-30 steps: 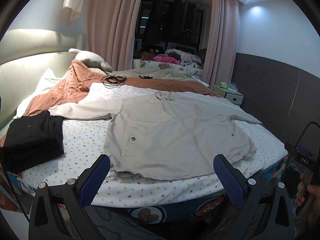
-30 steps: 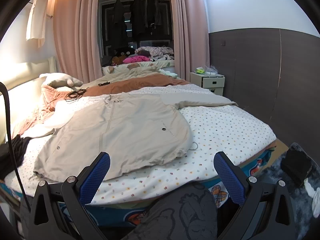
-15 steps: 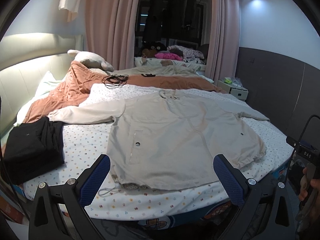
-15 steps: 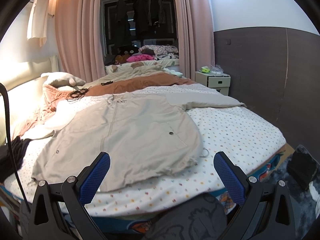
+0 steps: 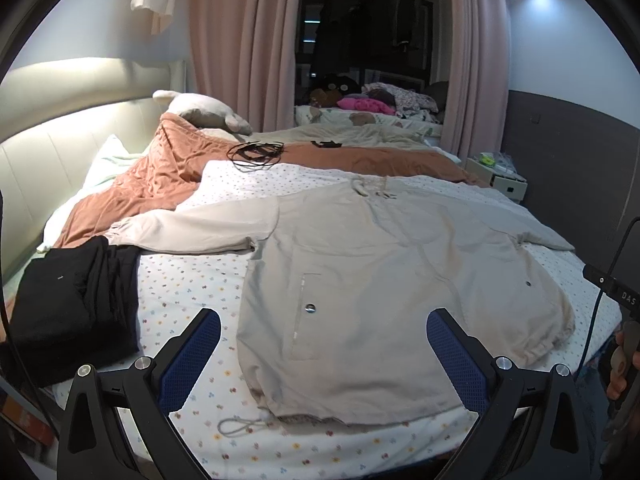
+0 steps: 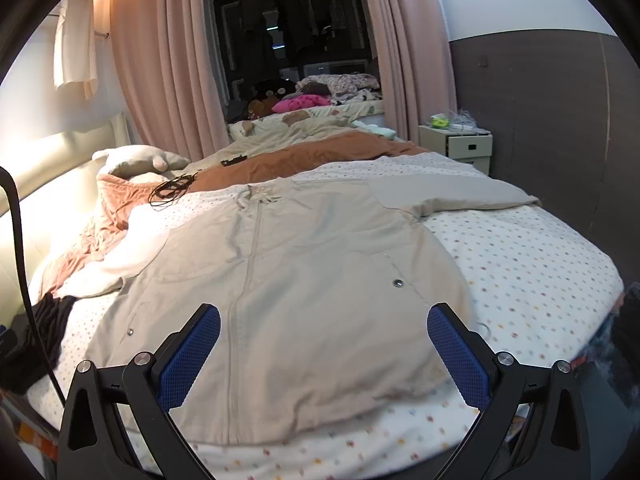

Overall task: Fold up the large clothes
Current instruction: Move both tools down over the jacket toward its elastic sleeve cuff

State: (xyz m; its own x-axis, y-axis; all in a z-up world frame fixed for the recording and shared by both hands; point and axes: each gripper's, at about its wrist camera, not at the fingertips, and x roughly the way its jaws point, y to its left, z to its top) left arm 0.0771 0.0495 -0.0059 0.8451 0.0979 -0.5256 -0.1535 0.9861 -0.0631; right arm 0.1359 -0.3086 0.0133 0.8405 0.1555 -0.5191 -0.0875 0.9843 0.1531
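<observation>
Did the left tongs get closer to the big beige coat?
Yes. The left tongs moved forward over the bed: the beige coat hem, earlier beyond the tips, now lies between them.

Left wrist view: white letters "DAS" on a small black tag (image 5: 627,297) at the far right edge, by a thin cable; letters may run on past the frame edge, cannot tell. Right wrist view: nothing legible. No readable marks on bedding, clothing or furniture in either view.
</observation>
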